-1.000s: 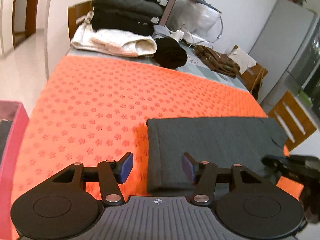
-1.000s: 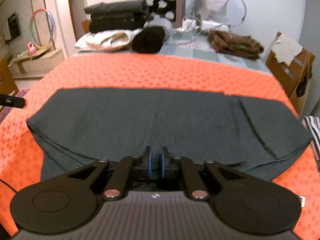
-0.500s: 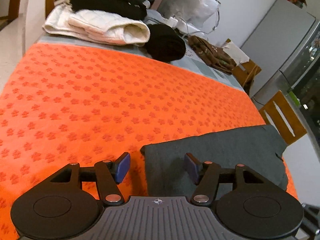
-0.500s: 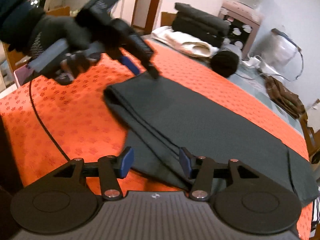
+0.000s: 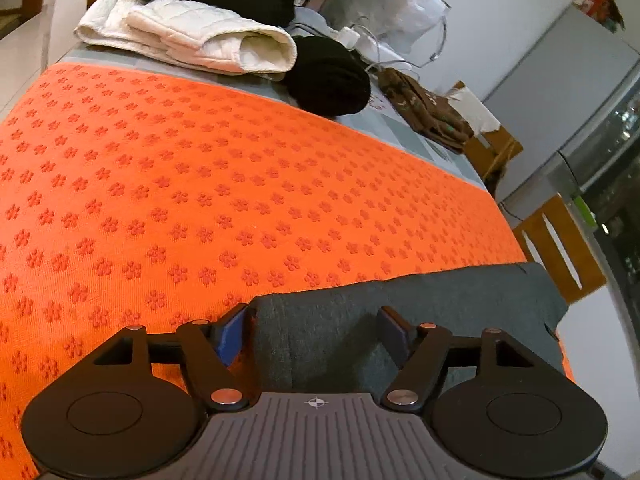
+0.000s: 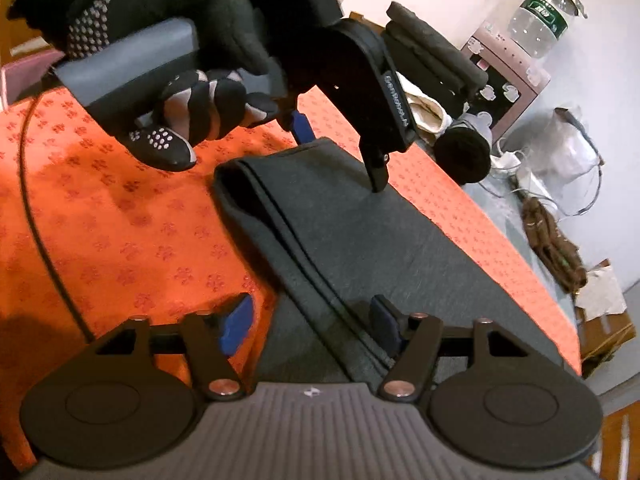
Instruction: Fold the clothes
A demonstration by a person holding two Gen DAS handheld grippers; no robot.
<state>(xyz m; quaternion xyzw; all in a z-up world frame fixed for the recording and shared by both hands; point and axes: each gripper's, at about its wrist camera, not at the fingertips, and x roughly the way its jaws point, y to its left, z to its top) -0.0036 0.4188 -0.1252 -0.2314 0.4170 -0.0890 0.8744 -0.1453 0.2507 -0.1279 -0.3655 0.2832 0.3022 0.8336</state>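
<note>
The left claw (image 6: 340, 148) bears partly legible "Sensebot".

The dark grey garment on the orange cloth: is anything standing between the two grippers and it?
Nothing visible does. The left gripper straddles one end of the dark grey garment, jaws opening, no pad pressing. The right gripper straddles its near folded edge, jaws closing but not yet gripping.
</note>
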